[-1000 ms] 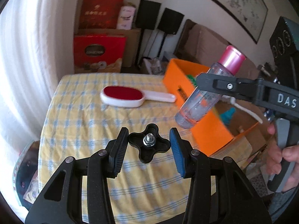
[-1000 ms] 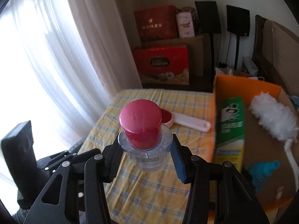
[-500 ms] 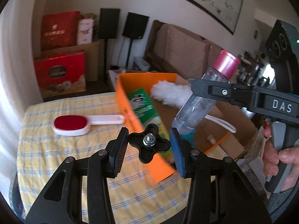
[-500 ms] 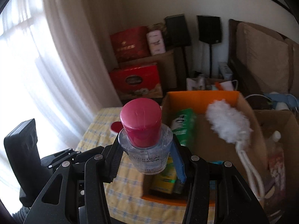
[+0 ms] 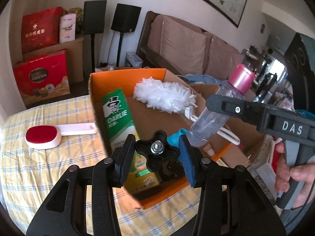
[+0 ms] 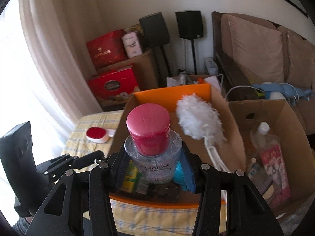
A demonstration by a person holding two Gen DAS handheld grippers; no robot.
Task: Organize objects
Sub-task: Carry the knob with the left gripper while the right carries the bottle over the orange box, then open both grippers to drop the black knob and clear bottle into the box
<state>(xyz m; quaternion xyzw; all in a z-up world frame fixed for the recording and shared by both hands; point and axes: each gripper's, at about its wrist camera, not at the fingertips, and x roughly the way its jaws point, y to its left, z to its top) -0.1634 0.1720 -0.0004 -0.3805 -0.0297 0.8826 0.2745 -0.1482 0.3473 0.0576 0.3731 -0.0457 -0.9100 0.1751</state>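
- Left tool [image 5: 157,153] clamped on a black knob [image 5: 157,152], bolt end facing the camera, held above the near end of the box [image 5: 126,76].
- Right tool [image 6: 152,167] closed on a clear bottle [image 6: 155,157] with a pink cap [image 6: 148,129], cap up; seen from the left wrist, bottle [image 5: 212,118] tilted, hanging over the box's right side.
- Just beyond both tools, orange-lined cardboard box on the checked surface [image 5: 39,167], holding a green carton [image 5: 118,118] along its left wall, a white duster [image 5: 163,96] toward the far end, and a blue item [image 5: 174,137] partly hidden behind the knob.
- Left of the box, well apart from both tools, red-padded brush [image 5: 43,136] with a white handle lying flat on the surface.
- Right of the orange box, second cardboard box [image 6: 275,133] with bottles inside.
- Farther back, red gift boxes [image 5: 43,76], two black speakers [image 5: 126,17], a sofa [image 5: 185,45].
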